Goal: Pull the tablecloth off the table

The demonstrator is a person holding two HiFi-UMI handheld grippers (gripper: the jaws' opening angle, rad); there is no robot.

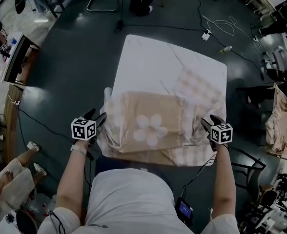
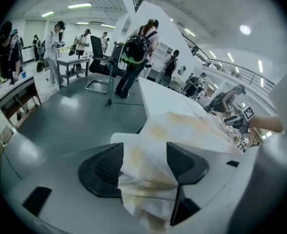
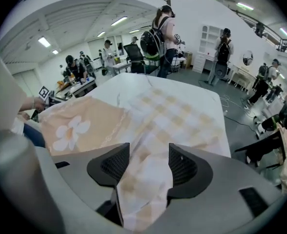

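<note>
Tablecloth (image 1: 153, 126): one, beige with a single white flower print (image 1: 150, 128) and a pale checked side. It is bunched and folded back over the near half of the white tabletop (image 1: 133, 43).
Left gripper (image 1: 97, 117): mine, at the cloth's near left corner, with its jaws spread wide (crumpled cloth lies between them, not pinched).
Right gripper (image 1: 208, 122): mine too, at the near right corner. Its jaws are just as wide, and a checked fold lies loose between them.
Marker cubes: two, one on each gripper, left (image 1: 83, 129) and right (image 1: 221, 133), each showing black-and-white square codes.
Setting: dark floor (image 1: 70, 72), with several people standing at far desks.
</note>
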